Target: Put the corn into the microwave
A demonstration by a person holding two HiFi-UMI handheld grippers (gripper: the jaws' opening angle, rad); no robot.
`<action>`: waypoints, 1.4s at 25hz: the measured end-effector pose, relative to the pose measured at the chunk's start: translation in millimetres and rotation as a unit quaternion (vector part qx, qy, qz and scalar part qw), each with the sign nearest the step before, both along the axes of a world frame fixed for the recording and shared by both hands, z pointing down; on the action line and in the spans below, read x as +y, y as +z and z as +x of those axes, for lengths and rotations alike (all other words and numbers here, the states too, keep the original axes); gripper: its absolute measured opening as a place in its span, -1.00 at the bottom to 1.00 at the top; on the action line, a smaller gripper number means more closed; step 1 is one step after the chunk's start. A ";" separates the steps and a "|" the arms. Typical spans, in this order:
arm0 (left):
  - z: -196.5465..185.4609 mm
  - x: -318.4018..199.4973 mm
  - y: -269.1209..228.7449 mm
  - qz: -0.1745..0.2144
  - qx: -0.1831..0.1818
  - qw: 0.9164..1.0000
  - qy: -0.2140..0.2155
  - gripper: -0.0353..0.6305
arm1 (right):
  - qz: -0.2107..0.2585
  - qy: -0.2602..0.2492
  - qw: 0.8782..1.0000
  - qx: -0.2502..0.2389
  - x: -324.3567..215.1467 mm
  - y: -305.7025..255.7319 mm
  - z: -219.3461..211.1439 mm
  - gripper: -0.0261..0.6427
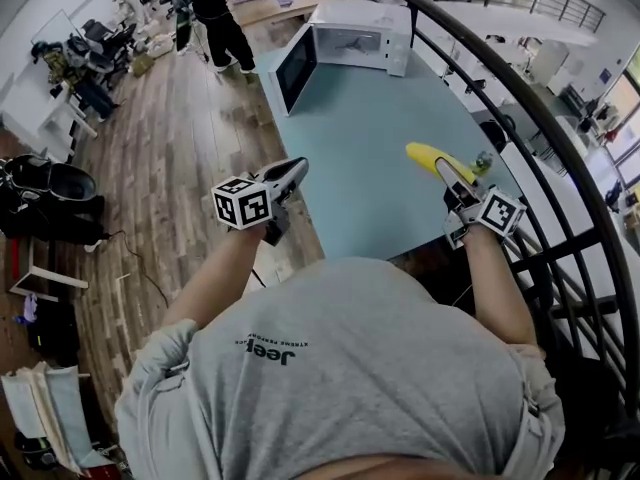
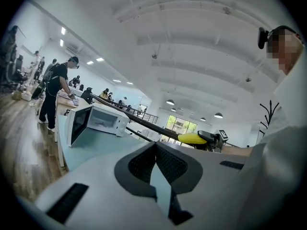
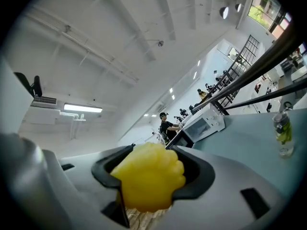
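My right gripper is shut on a yellow corn cob and holds it above the right edge of the teal table. In the right gripper view the corn fills the space between the dark pads. My left gripper hangs over the table's near left edge, shut with nothing in it; its tips meet in the left gripper view. The white microwave stands at the table's far end with its door swung open to the left. It also shows in both gripper views.
A curved black railing runs along the table's right side. A small clear bottle stands near the table's right edge. A person in black works at another table beyond the microwave. Wooden floor lies to the left.
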State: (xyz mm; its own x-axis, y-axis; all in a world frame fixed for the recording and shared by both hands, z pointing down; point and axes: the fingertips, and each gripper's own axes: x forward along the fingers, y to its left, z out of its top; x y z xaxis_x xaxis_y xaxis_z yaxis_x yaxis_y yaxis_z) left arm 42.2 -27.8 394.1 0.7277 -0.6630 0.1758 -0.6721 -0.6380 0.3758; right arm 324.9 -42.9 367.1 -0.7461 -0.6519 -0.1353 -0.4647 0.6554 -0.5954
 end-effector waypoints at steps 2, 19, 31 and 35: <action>2.3 -19.7 0.9 0.002 -0.006 1.000 -0.002 -0.84 | -0.009 0.002 1.000 0.004 -24.8 5.0 -1.6 -0.14; 23.5 -309.8 77.8 -0.018 -0.011 0.998 0.056 -0.84 | -0.066 0.057 0.994 0.062 -316.0 73.2 -63.2 -0.14; 31.9 -489.3 160.6 -0.013 -0.011 0.999 0.038 -0.84 | -0.075 0.062 0.985 0.140 -526.1 156.6 -134.6 -0.14; 30.6 -534.2 185.0 -0.009 -0.013 1.000 0.021 -0.84 | -0.074 0.056 0.981 0.172 -584.4 176.1 -154.9 -0.14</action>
